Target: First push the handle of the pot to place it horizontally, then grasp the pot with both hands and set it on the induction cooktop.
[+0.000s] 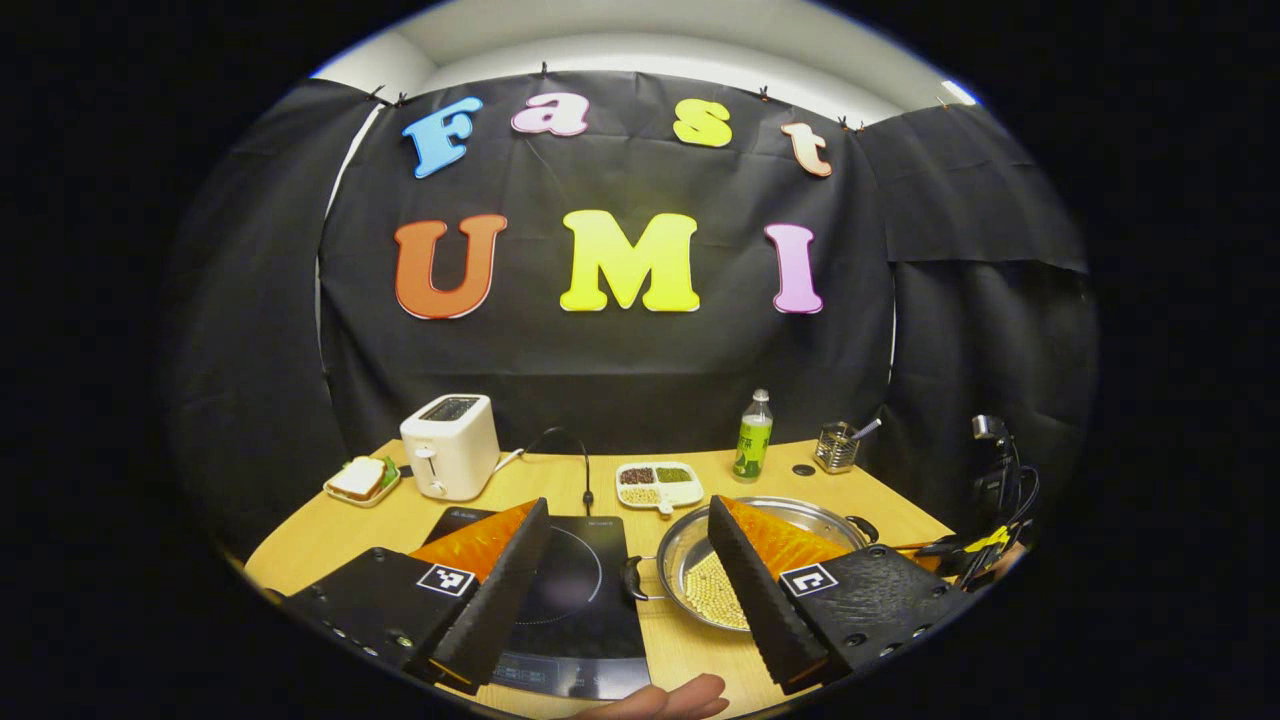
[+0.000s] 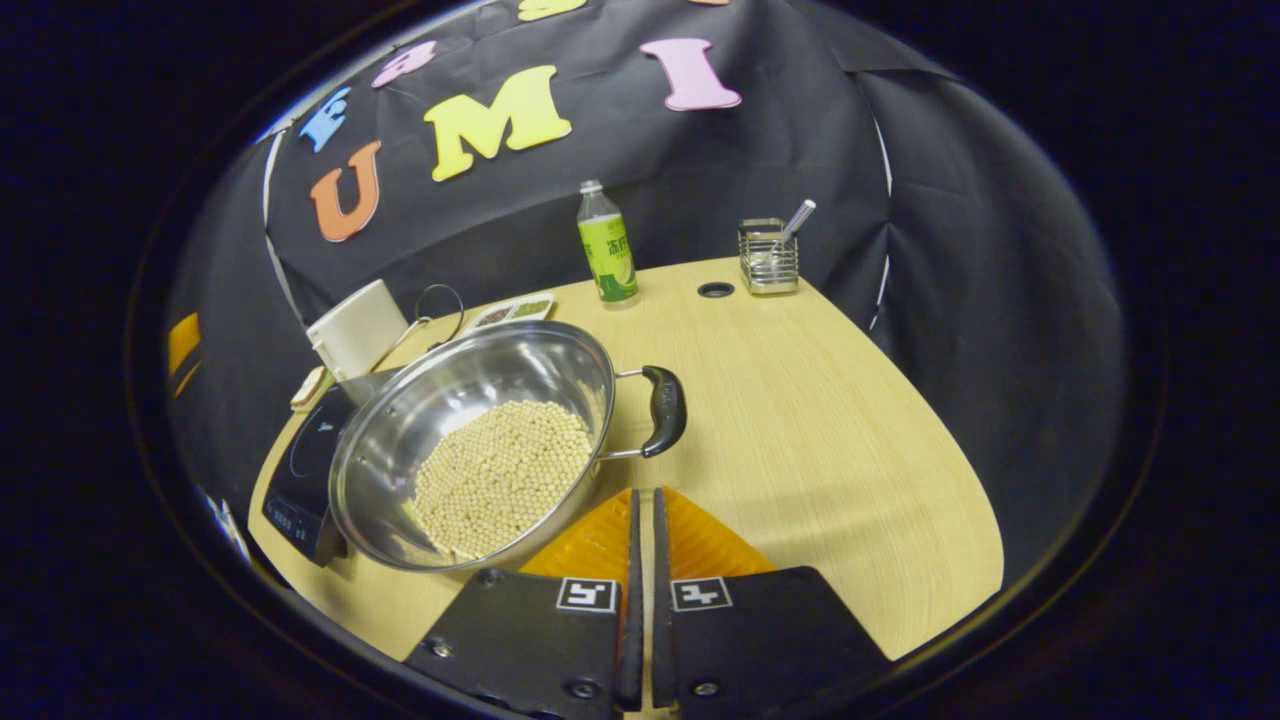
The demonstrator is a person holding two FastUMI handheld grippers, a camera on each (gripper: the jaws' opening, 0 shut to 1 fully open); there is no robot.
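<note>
- The left gripper (image 1: 628,580) is hovering above the table (image 2: 820,420) with its fingers spread wide and gripping nothing, the induction cooktop (image 1: 575,600) lying between and beneath them.
- The pot (image 2: 480,440), a steel pan holding pale beans (image 2: 500,475), is sitting on the table just beside the induction cooktop's right edge, with one black handle (image 2: 665,408) pointing out to the right in the right gripper view.
- The right gripper (image 2: 643,520) is sitting low near the pot's rim with its fingers pressed together, apparently on nothing, though the tips are hard to see.
- A toaster (image 1: 450,445), a plate with a sandwich (image 1: 362,480), a divided tray (image 1: 658,483), a bottle (image 2: 606,245) and a wire holder (image 2: 768,255) are standing along the back of the table.
- A hand (image 1: 665,700) is showing at the bottom edge of the left gripper view.
</note>
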